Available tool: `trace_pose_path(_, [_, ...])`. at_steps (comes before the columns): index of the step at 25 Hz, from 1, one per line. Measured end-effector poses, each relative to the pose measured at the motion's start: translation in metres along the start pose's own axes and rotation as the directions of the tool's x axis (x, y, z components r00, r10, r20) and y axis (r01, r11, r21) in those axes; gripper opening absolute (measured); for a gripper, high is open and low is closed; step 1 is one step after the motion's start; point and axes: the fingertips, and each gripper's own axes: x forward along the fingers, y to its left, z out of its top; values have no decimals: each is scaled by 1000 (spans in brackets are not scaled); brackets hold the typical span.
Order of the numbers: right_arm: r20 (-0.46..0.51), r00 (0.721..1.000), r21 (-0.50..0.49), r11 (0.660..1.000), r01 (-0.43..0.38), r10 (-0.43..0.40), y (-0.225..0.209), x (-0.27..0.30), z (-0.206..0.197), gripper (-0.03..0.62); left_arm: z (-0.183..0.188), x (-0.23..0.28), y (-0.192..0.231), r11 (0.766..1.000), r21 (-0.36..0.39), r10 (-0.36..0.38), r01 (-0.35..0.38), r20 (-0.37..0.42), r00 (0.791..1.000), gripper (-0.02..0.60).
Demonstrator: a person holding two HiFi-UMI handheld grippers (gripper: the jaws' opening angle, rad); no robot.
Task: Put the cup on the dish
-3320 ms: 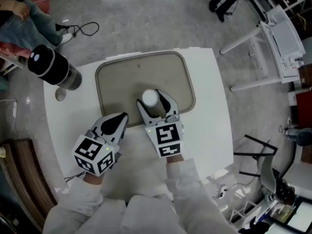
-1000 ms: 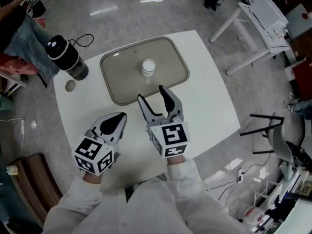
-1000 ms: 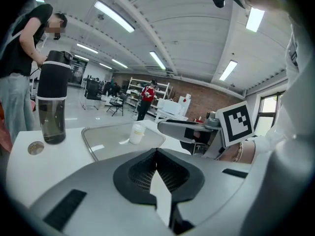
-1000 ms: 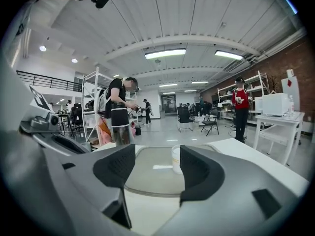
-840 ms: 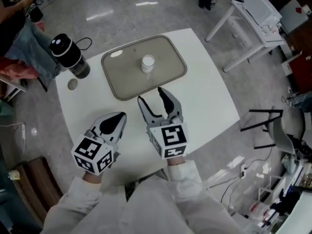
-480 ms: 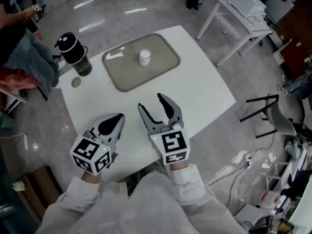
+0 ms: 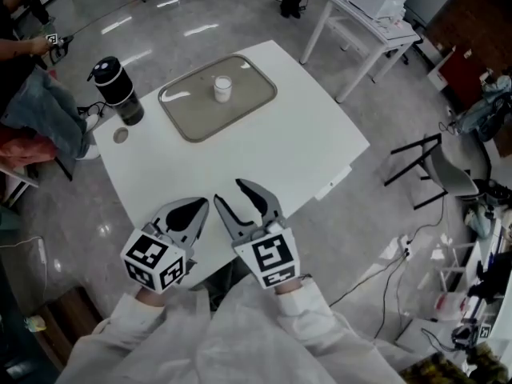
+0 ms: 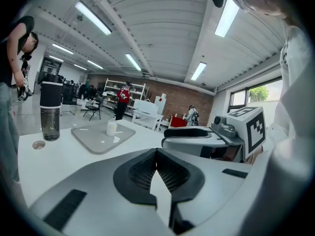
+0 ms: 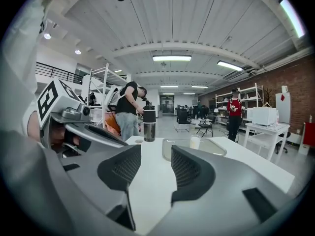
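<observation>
A small white cup stands upright on the beige tray-like dish at the far side of the white table. Both grippers hover at the near table edge, far from the cup. My left gripper is shut, its pads together with nothing between them. Beside it, my right gripper has its jaws apart and closing, with nothing between them. In the left gripper view the cup and dish lie far ahead. From the right gripper, the cup shows beyond the jaws.
A black-capped bottle stands left of the dish, with a small round disc by it. A person sits at far left. Another white table and a black stand are to the right; cables lie on the floor.
Both grippers have drawn back from the dish to the near table edge, leaving the cup standing on it. The right jaws have narrowed. The view has pulled away.
</observation>
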Motion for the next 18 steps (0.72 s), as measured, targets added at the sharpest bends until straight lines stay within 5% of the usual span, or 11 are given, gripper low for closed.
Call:
trace_pose_path(6, [11,1000,4,1000,19,-19,6,-21,-3,46,-16,-1,-18,1000,-19,-25,24,-24,999,-5])
trace_pose_path(18, [-35,997,49,996,-73,74,3,-43,-15,30,-14,12,-33,1000,-22,-7,6,-33,999,-5])
